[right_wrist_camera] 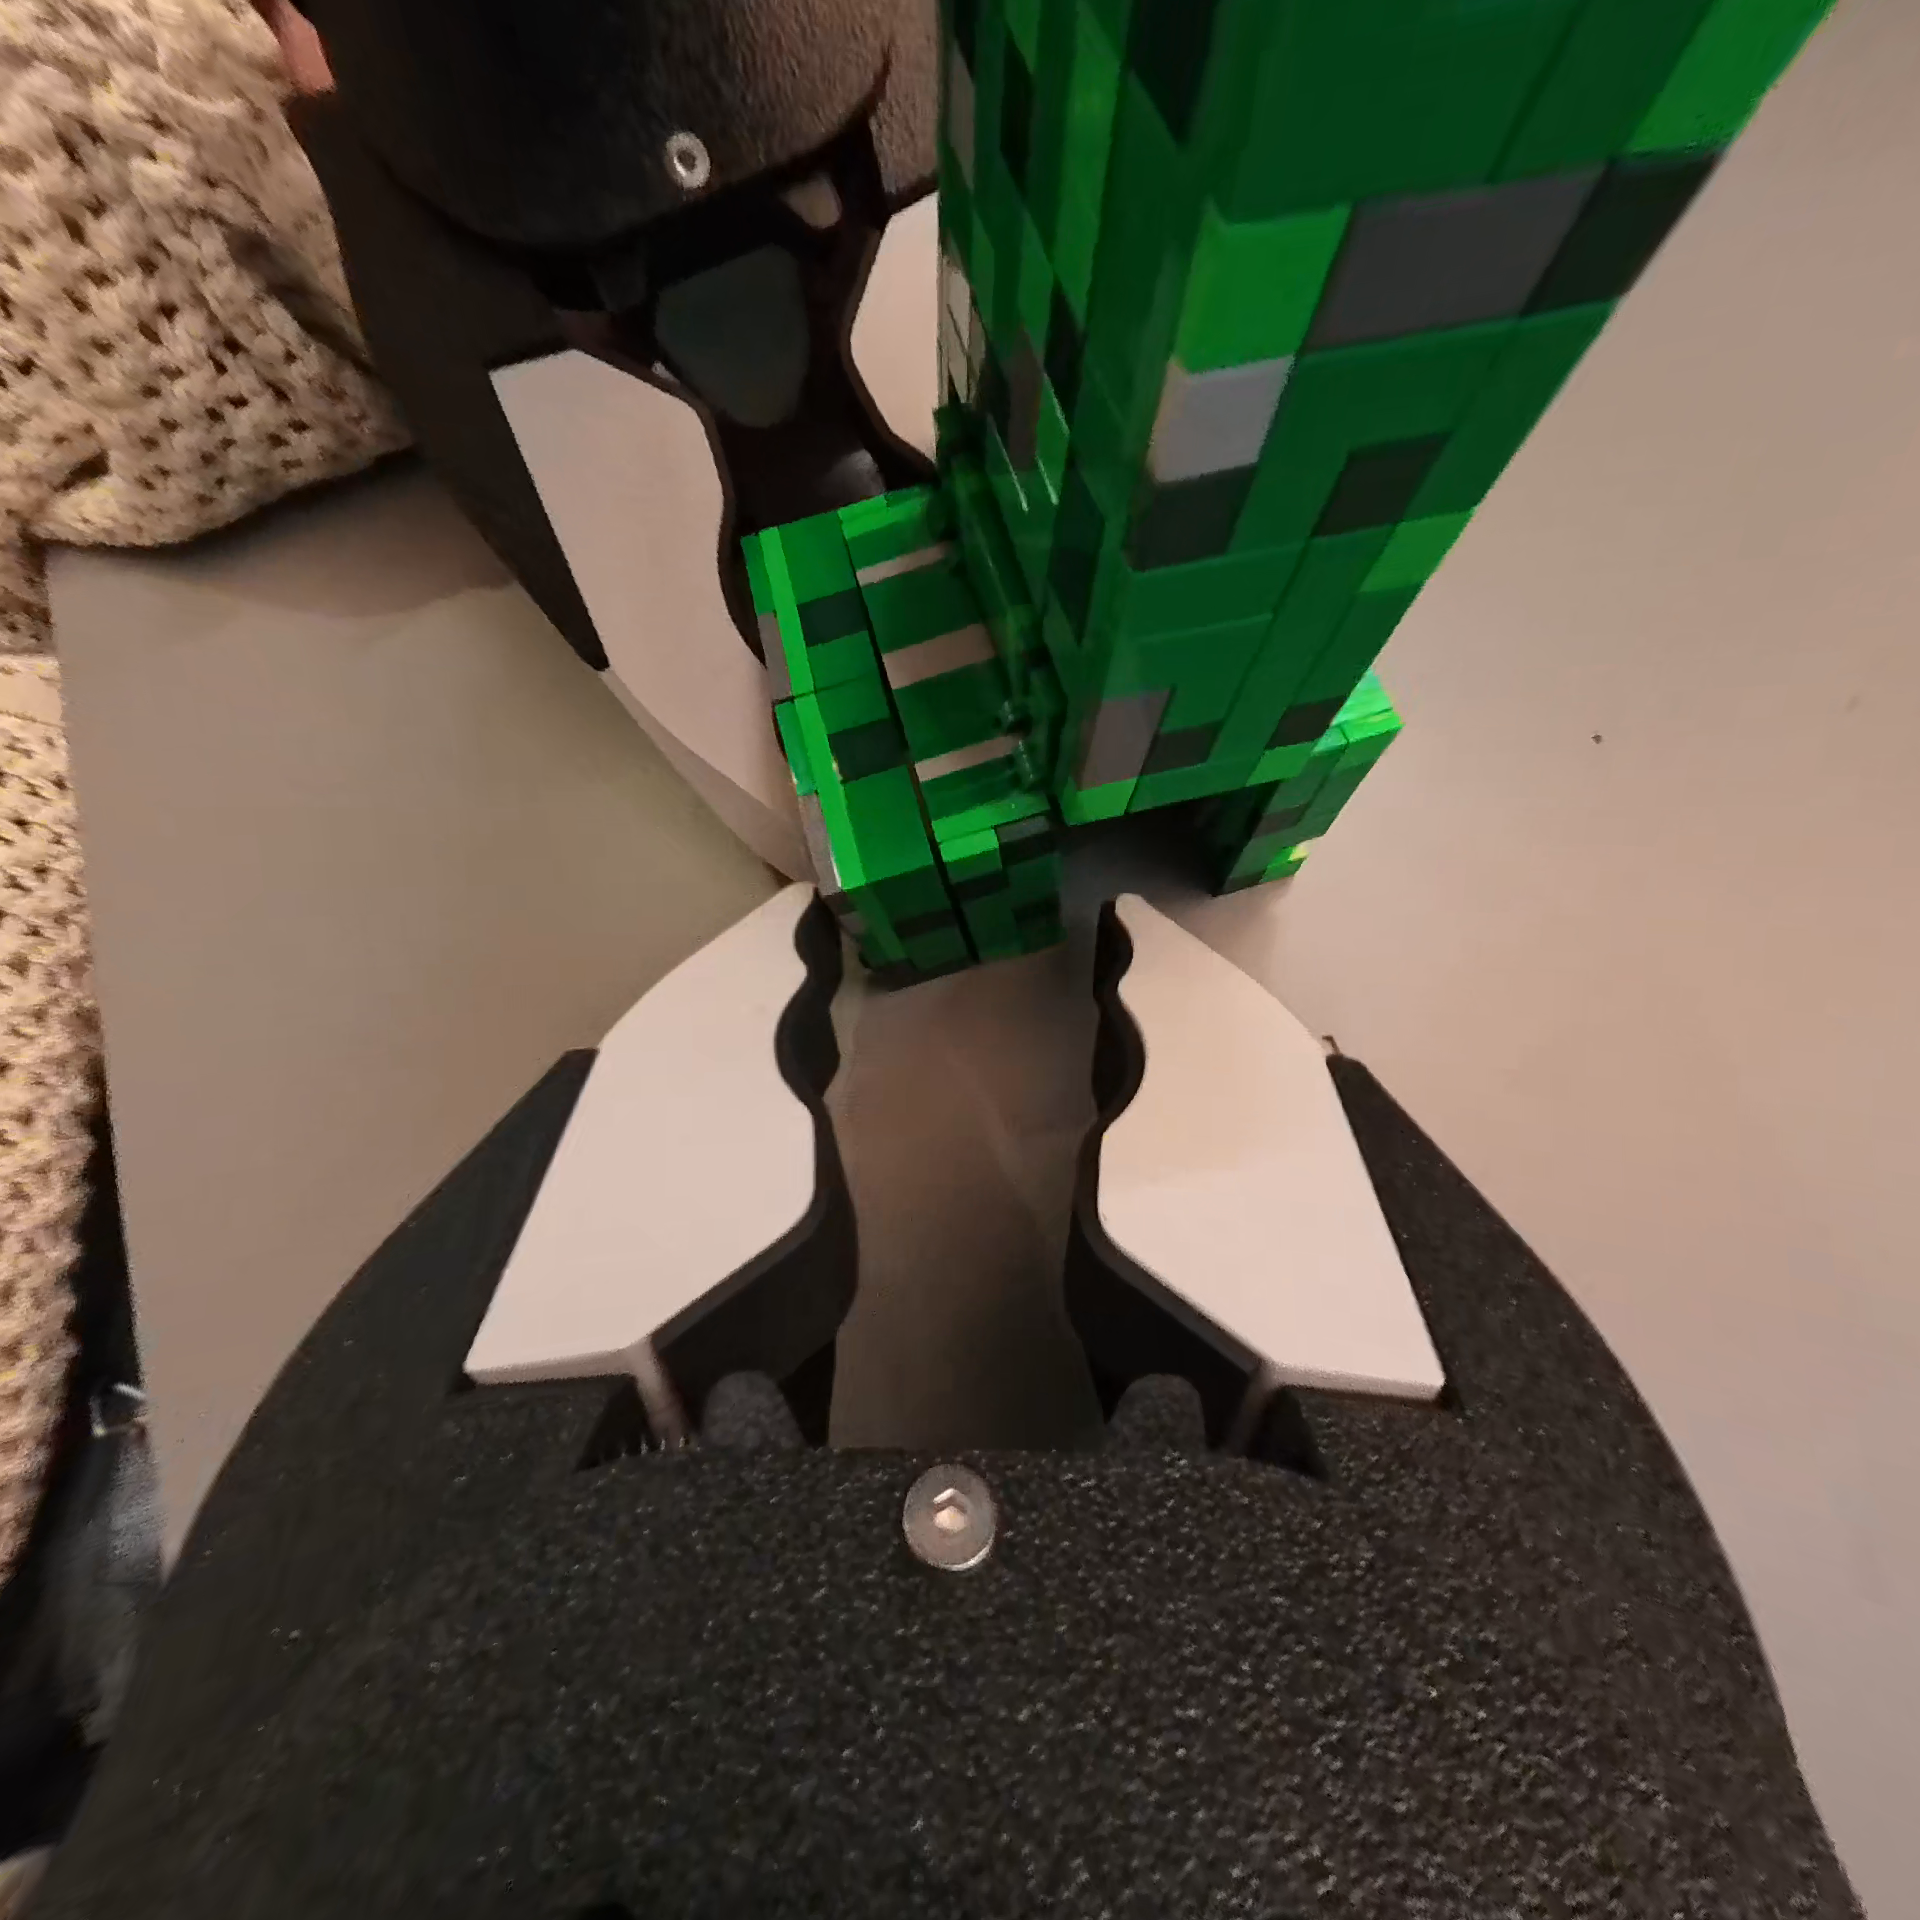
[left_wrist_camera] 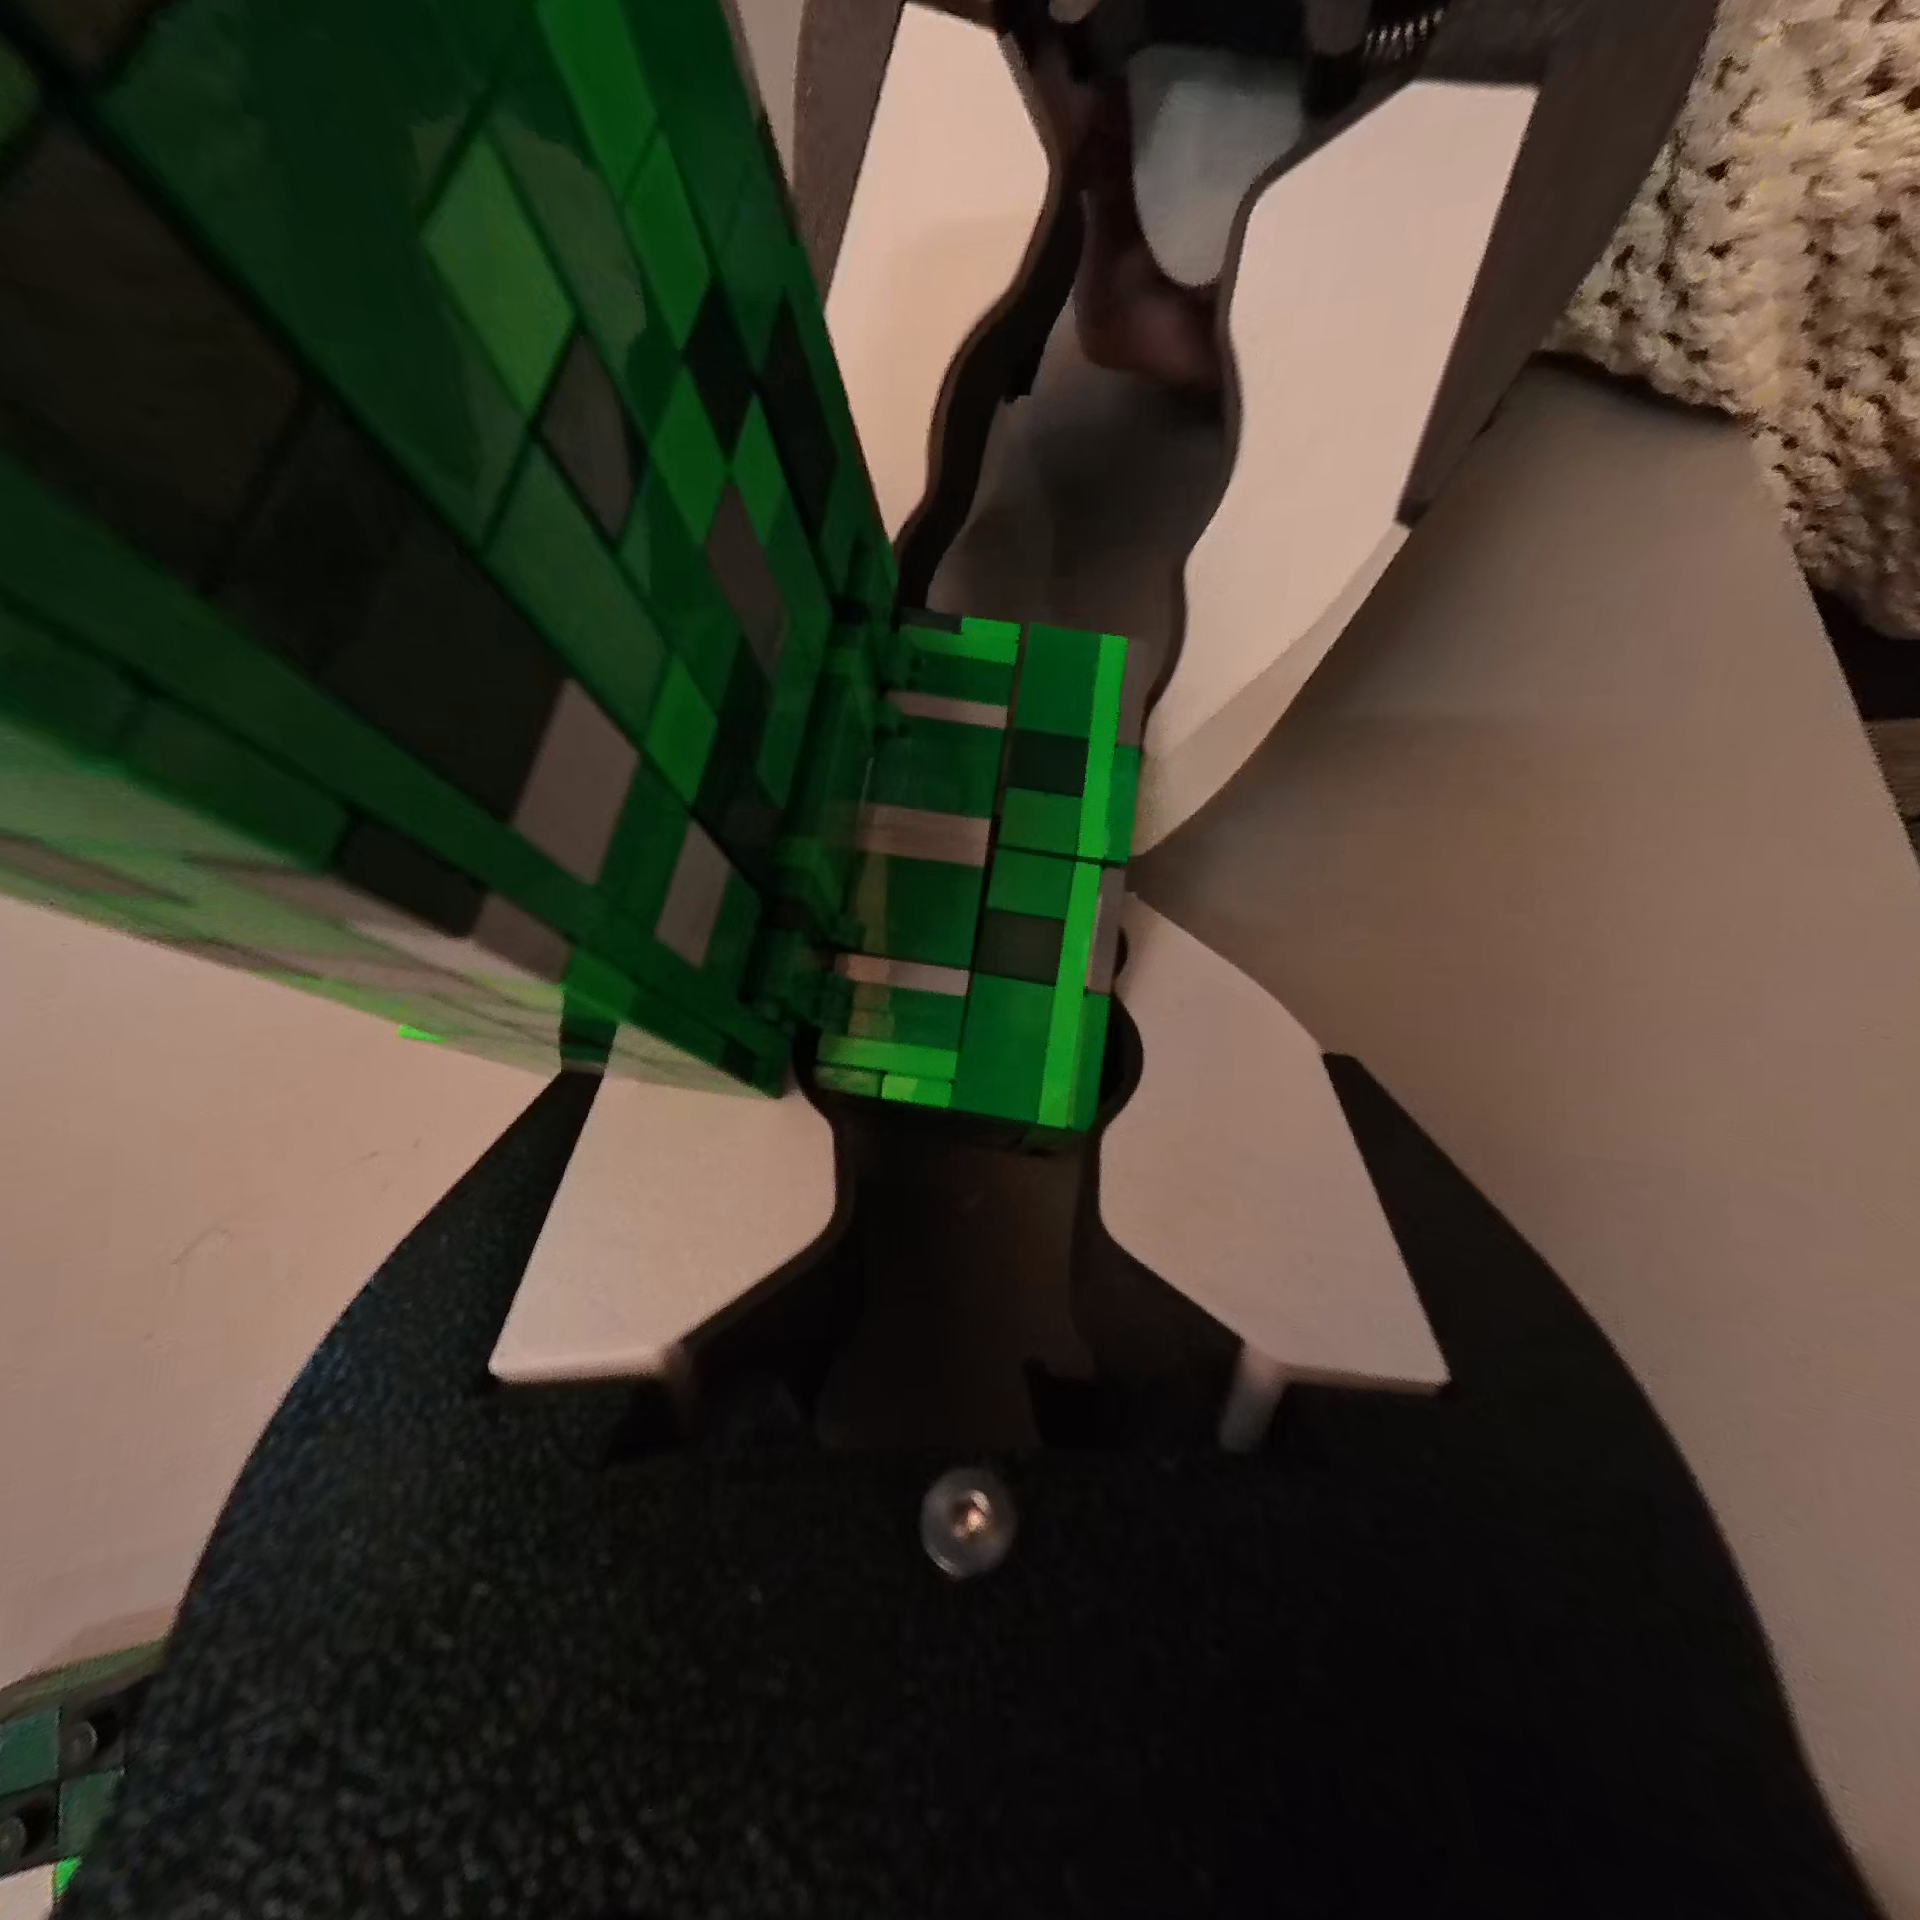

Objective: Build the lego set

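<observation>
A tall green, grey and black blocky lego figure (right_wrist_camera: pixel 1299 468) stands on the pale table (right_wrist_camera: pixel 1558 1039); it also fills the upper left of the left wrist view (left_wrist_camera: pixel 468 520). A small green foot block (left_wrist_camera: pixel 997 852) sits at its base, joined at the side. My left gripper (left_wrist_camera: pixel 977 904) is shut on this foot block (right_wrist_camera: pixel 862 727); one of its fingers (right_wrist_camera: pixel 665 644) presses the block's outer face. My right gripper (right_wrist_camera: pixel 961 920) is open, its tips either side of the block's near end. Its fingers (left_wrist_camera: pixel 1330 436) show beyond the block in the left wrist view.
A second green foot (right_wrist_camera: pixel 1309 800) sits under the figure's far side. A knitted beige cloth (right_wrist_camera: pixel 125 364) lies along the table edge, also in the left wrist view (left_wrist_camera: pixel 1766 364). Another green lego piece (left_wrist_camera: pixel 42 1766) shows at the bottom left corner. Between my left fingertips and the green lego piece (left_wrist_camera: pixel 42 1766) there is roughly 15 cm.
</observation>
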Demonstrator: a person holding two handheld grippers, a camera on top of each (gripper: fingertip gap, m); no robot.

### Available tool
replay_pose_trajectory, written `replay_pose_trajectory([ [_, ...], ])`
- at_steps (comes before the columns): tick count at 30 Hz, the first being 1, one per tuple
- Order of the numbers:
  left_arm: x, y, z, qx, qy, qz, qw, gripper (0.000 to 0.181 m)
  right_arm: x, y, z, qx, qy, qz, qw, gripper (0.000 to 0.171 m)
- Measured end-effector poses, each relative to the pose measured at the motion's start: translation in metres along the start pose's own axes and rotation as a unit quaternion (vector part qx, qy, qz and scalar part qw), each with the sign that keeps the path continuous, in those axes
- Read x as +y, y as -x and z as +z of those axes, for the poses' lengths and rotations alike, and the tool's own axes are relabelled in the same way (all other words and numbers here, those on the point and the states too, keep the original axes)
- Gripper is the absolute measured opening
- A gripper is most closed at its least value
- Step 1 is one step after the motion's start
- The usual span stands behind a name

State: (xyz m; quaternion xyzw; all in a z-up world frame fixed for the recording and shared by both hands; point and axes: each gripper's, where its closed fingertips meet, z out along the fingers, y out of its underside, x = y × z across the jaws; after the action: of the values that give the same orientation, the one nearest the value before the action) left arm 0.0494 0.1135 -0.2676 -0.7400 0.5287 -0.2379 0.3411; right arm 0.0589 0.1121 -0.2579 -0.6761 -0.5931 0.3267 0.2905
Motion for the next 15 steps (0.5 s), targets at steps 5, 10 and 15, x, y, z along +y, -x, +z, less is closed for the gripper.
replay_pose_trajectory([
  [5, 0.0002, -0.0001, 0.0, 0.002, 0.0, -0.002, 1.0, 0.045, 0.0003, 0.0013, 0.0045, -0.002, 0.012, -0.036, 0.999, 0.04],
  [10, 0.0003, -0.0004, 0.0, 0.004, 0.001, -0.002, 1.0, 0.046, 0.0004, 0.0011, 0.0046, -0.003, 0.013, -0.045, 0.999, 0.038],
  [15, 0.0004, -0.0007, -0.0001, 0.005, 0.001, -0.001, 1.0, 0.045, 0.0009, 0.0015, 0.0044, -0.006, 0.015, -0.05, 0.999, 0.037],
])
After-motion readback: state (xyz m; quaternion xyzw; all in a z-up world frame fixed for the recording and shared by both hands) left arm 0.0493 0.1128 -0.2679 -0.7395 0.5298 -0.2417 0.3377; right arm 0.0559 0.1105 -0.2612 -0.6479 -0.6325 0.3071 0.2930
